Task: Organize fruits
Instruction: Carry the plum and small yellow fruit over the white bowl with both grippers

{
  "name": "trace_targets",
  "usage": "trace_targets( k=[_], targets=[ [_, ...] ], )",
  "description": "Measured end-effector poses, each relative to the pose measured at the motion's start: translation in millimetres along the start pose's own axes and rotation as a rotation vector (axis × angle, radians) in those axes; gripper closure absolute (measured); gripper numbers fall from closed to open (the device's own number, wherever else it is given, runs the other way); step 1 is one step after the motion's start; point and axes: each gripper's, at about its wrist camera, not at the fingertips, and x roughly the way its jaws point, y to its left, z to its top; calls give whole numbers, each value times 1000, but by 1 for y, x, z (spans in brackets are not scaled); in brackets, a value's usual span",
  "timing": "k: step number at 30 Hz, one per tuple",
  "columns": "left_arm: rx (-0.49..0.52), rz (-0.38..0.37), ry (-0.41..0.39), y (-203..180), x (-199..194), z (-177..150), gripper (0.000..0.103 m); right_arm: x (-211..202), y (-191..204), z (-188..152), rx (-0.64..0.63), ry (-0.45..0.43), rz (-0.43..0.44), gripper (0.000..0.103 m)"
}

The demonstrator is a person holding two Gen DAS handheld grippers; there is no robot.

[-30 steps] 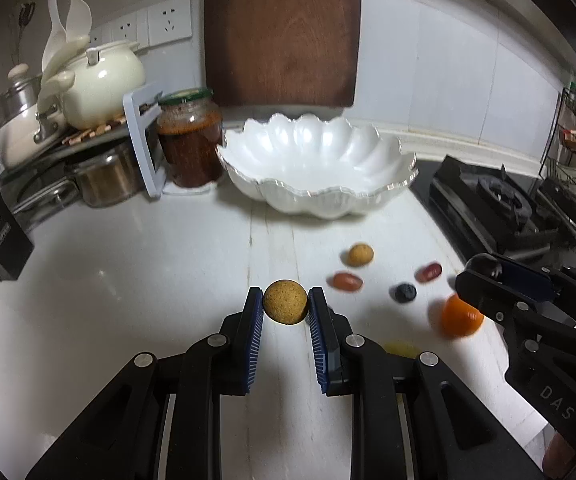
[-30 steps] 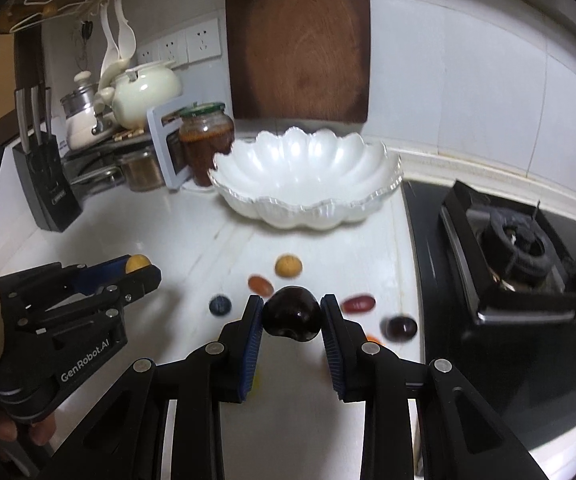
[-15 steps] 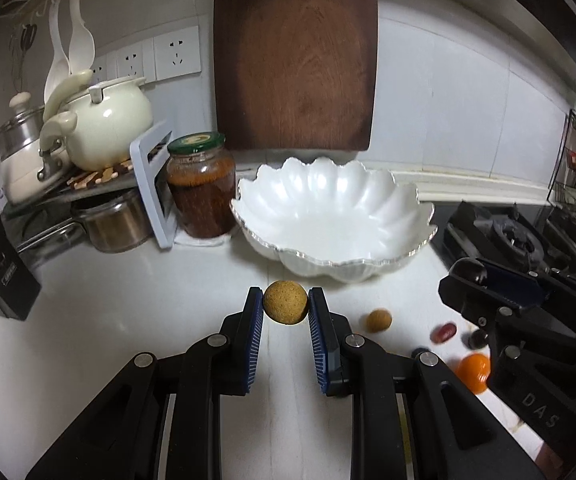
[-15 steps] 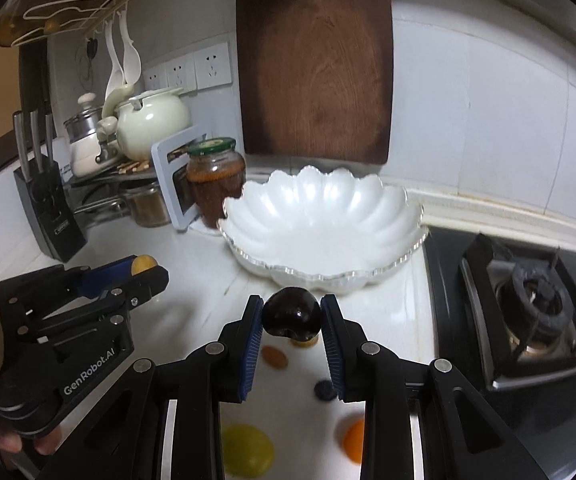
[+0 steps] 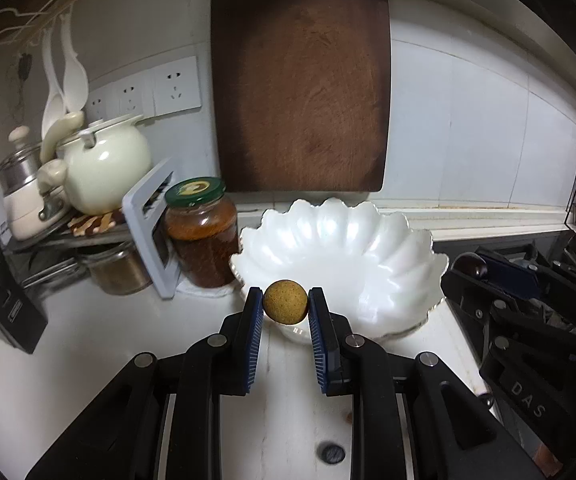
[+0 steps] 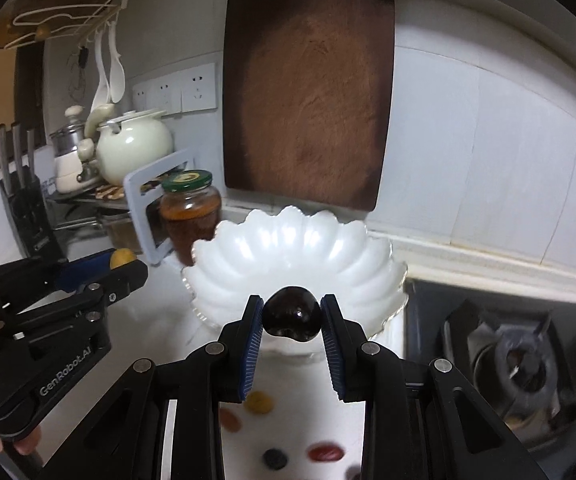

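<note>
Left gripper (image 5: 285, 307): fingers clamped on a round tan fruit (image 5: 285, 306), held at the near rim of the white bowl (image 5: 368, 248); likely poised to drop it in
Right gripper (image 6: 292, 318): fingers pinch a dark glossy fruit (image 6: 293, 315), also at the bowl's near edge; carried clear of the worktop (image 5: 68, 360)
White bowl: at 12 o'clock from both grippers; looks empty inside
Loose fruit (image 6: 259, 402): several small pieces lie on the worktop at 6 o'clock, below the right gripper, not yet gathered
Jar (image 5: 202, 232): lidded, brown contents; at 10 o'clock beside the bowl
</note>
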Motion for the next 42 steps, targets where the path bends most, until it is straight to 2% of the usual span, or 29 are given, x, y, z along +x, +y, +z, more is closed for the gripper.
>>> trace_targets(
  k=[8, 15, 27, 35, 42],
  targets=[
    [10, 7, 2, -6, 26, 28, 80, 33, -21, 26, -3, 35, 0, 72],
    [42, 46, 17, -7, 58, 51, 80, 65, -31, 48, -18, 48, -6, 72],
    [37, 17, 150, -7, 126, 80, 80, 134, -47, 72, -12, 172, 25, 72],
    [28, 21, 274, -9, 177, 80, 80, 174, -54, 74, -31, 264, 11, 72],
    [11, 22, 347, -8, 208, 75, 79, 198, -58, 68, -4, 349, 51, 72]
  ],
)
